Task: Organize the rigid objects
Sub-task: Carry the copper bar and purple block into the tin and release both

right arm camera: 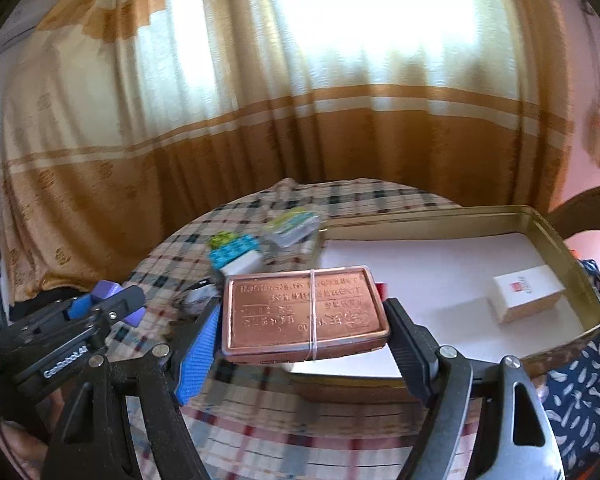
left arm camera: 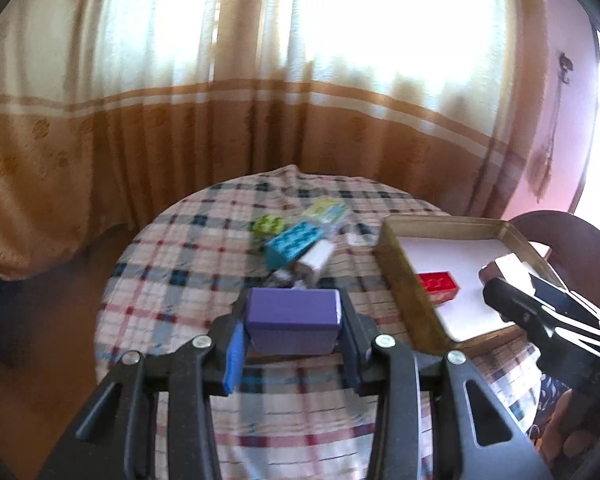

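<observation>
My left gripper (left arm camera: 294, 326) is shut on a purple block (left arm camera: 293, 314) and holds it above the checked tablecloth, left of the gold tin tray (left arm camera: 400, 276). My right gripper (right arm camera: 306, 314) is shut on a copper tin (right arm camera: 304, 306) with a rubber band, held over the tray's (right arm camera: 580, 276) near left corner. A red brick (left arm camera: 439, 286) and a white box (right arm camera: 526, 296) lie in the tray. A teal brick (left arm camera: 294, 244), a green brick (left arm camera: 269, 225) and a white block (left arm camera: 315, 259) lie on the cloth.
A round table with a checked cloth (left arm camera: 172, 272) stands before orange curtains (left arm camera: 140, 140). A clear packet (left arm camera: 326, 210) lies behind the bricks. A dark wooden chair back (left arm camera: 572, 236) stands at the right, beyond the tray.
</observation>
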`<control>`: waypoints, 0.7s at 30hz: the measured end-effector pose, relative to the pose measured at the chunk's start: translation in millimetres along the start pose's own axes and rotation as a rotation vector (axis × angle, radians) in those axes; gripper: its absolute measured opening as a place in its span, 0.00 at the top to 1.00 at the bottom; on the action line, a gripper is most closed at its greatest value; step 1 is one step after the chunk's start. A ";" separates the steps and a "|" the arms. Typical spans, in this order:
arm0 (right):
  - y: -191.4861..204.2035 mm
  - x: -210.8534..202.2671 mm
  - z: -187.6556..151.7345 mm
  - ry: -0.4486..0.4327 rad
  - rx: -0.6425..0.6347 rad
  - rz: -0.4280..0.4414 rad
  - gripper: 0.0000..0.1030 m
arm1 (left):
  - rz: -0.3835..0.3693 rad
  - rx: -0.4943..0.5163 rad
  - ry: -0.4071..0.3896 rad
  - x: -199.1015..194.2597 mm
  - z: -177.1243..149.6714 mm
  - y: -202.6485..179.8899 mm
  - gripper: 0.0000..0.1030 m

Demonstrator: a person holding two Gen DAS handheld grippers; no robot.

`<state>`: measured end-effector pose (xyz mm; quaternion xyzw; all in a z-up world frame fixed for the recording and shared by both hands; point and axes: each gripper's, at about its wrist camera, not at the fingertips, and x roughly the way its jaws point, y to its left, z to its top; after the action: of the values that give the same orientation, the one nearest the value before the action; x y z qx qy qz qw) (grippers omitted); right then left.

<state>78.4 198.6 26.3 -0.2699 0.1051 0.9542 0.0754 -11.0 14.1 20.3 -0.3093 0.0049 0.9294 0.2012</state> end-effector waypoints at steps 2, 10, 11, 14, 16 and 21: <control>-13.4 -4.2 2.6 -0.014 0.022 -0.024 0.22 | -0.015 0.022 -0.003 1.9 5.1 -12.6 0.62; -67.2 -20.0 18.9 -0.075 0.094 -0.133 0.22 | -0.065 0.112 -0.019 11.2 25.9 -66.9 0.62; -75.1 -22.2 22.0 -0.084 0.104 -0.149 0.22 | -0.070 0.116 -0.018 13.0 28.2 -72.1 0.62; -96.5 -29.7 28.0 -0.111 0.127 -0.198 0.22 | -0.091 0.125 -0.014 18.5 34.2 -87.1 0.62; -111.6 -33.6 32.2 -0.126 0.143 -0.227 0.22 | -0.103 0.134 -0.010 22.9 38.0 -98.1 0.62; -145.9 -39.1 44.8 -0.160 0.181 -0.294 0.22 | -0.128 0.145 0.003 35.1 46.4 -123.4 0.62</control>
<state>118.4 347.0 61.0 -0.1978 0.1437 0.9379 0.2461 -16.7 146.8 51.8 -0.2951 0.0530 0.9114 0.2819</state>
